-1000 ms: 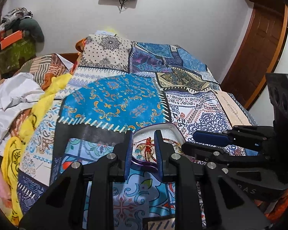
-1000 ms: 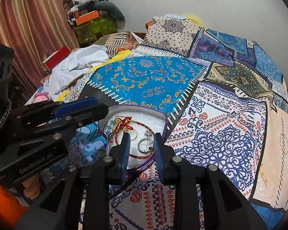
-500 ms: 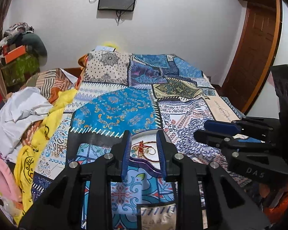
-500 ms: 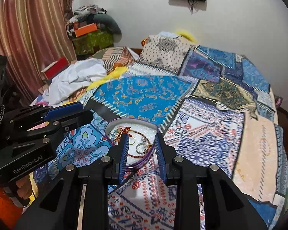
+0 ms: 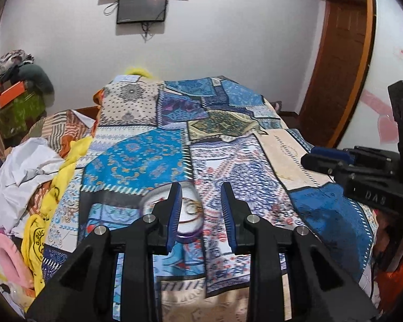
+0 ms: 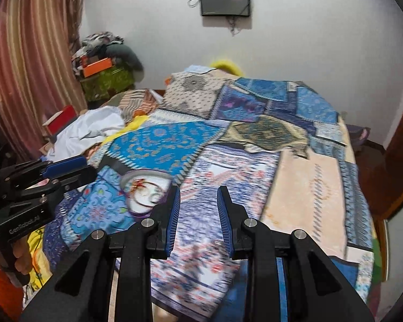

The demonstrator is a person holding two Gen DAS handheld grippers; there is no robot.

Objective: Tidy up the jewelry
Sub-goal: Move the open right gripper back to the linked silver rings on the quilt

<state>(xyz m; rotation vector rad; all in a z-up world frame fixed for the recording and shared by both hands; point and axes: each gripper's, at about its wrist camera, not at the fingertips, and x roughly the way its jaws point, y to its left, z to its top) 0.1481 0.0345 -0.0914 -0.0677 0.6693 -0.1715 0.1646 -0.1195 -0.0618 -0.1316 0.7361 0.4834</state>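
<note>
A round purple-rimmed tray (image 5: 186, 237) with a white inside lies on the patchwork bedspread (image 5: 153, 155). It holds gold bangles (image 5: 192, 208) and a red-and-gold piece (image 6: 139, 183). In the right wrist view the tray (image 6: 126, 181) sits left of the fingers. My left gripper (image 5: 200, 214) is open and empty, above and behind the tray, its left finger covering part of it. My right gripper (image 6: 197, 212) is open and empty, over the bedspread to the right of the tray. Each gripper shows in the other's view, the right one (image 5: 325, 158) and the left one (image 6: 67, 169).
Crumpled white cloth (image 5: 21, 171) and yellow cloth (image 5: 64, 166) lie along the bed's left side. Pillows (image 5: 129, 102) sit at the head. A pile of clothes and boxes (image 6: 104, 67) stands by the striped curtain (image 6: 27, 67). A wooden door (image 5: 338, 61) is at the right.
Both grippers have pulled back and risen away from the tray, which now looks smaller and left of centre. Both jaws have widened a little.
</note>
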